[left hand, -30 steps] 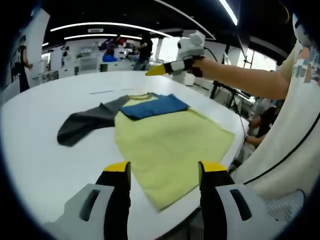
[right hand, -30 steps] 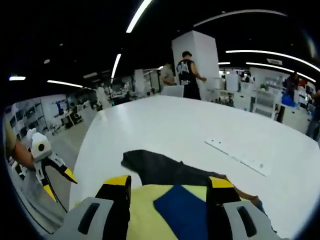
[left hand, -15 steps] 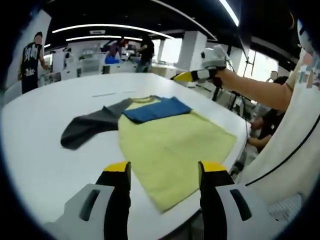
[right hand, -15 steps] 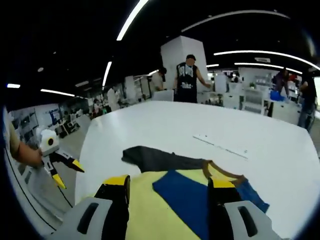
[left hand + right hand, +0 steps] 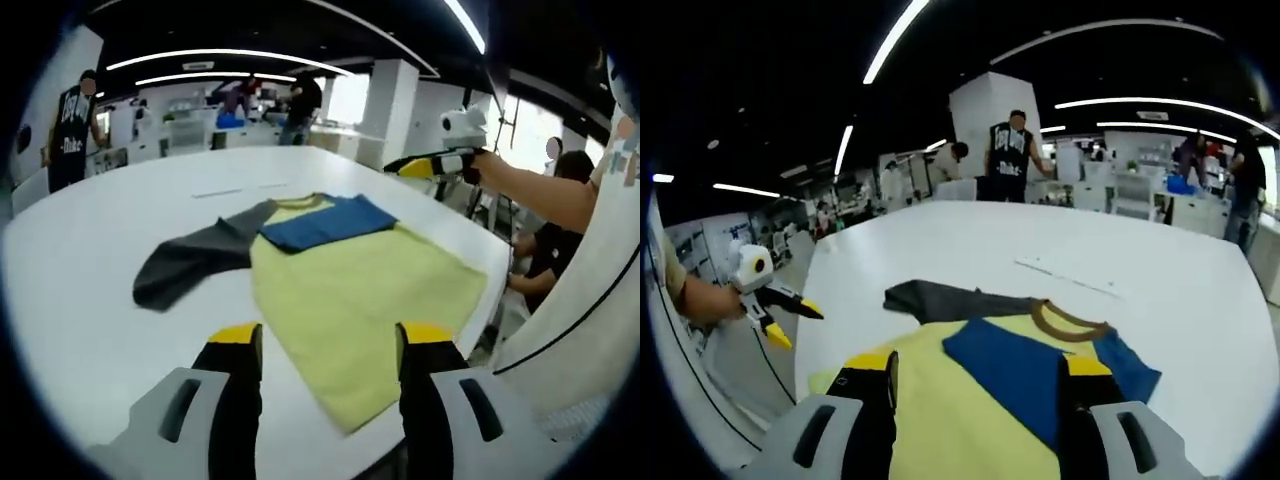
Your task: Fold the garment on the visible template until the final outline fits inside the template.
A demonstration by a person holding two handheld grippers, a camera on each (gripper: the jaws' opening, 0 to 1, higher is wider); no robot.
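A yellow T-shirt [image 5: 365, 290] lies flat on the white table [image 5: 80, 300]. Its blue sleeve [image 5: 325, 222] is folded across the chest, and its dark grey sleeve [image 5: 190, 265] stretches out to the left. My left gripper [image 5: 330, 340] hovers open above the hem corner at the table's near edge. My right gripper [image 5: 432, 165] hangs in the air beyond the table's right rim, held by a hand. In the right gripper view the shirt [image 5: 970, 400] with its brown collar [image 5: 1070, 320] lies below my open right gripper [image 5: 978, 365]. My left gripper [image 5: 792, 322] hangs open off the table's left side.
A thin pale strip [image 5: 1065, 278] lies on the table past the collar, also seen as a strip [image 5: 235, 190] in the left gripper view. A person in a black shirt [image 5: 1008, 160] stands behind the table. Desks and other people fill the background.
My right gripper has drawn back from above the collar to beyond the table's edge, so more of the shirt shows in its view. The shirt lies as before.
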